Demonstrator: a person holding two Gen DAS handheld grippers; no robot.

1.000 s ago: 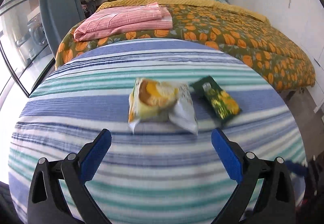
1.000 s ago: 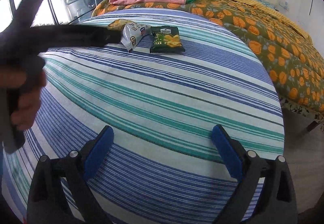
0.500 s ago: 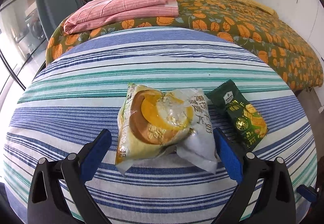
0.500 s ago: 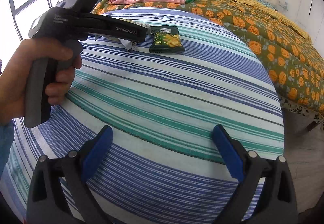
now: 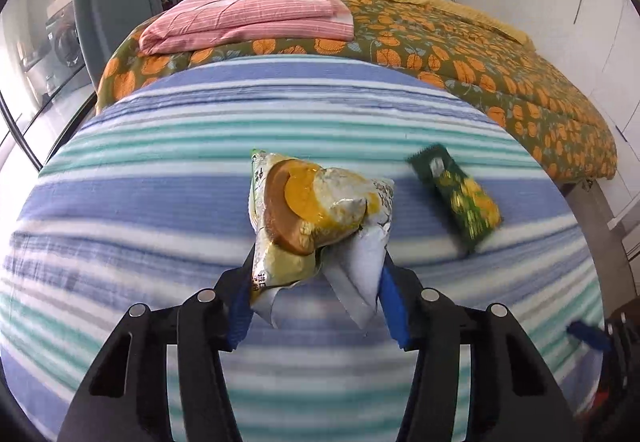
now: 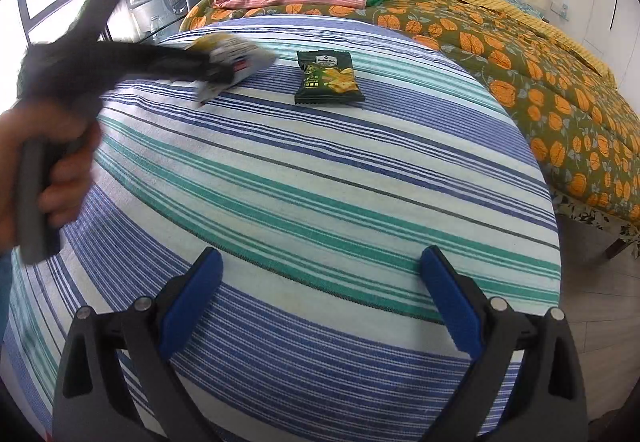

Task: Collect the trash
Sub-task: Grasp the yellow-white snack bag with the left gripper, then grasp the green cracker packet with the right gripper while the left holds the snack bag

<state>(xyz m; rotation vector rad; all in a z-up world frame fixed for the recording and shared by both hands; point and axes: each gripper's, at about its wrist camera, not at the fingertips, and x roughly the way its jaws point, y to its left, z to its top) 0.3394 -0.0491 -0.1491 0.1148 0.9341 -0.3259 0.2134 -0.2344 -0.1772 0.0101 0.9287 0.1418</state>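
Since the earlier frame the left gripper has come in over the yellow snack wrapper, and the blue pads that stood wide on either side of it now sit against its lower end. Its jaws are closing, with the crumpled tail of the wrapper between them; the silver inner foil sticks out below the pads on both sides. From the right wrist view the wrapper appears blurred at the tip of the left gripper, at the far left part of the striped cloth, and I cannot tell whether it has left the cloth.

Just to the right of it lies a dark green snack packet, flat on the blue, teal and white stripes, apart from the wrapper and from both pairs of jaws. No bin or bag for the trash shows in either view.

Nearer to me, the right gripper hangs over the near part of the striped cloth with its jaws wide apart and nothing between them. A person's hand is wrapped around the grey handle of the left gripper at the left edge of that view.

Beyond the striped cloth runs a bed under a green cover printed with orange pumpkins, with a folded pink striped sheet lying on its near corner and pillows along the headboard.
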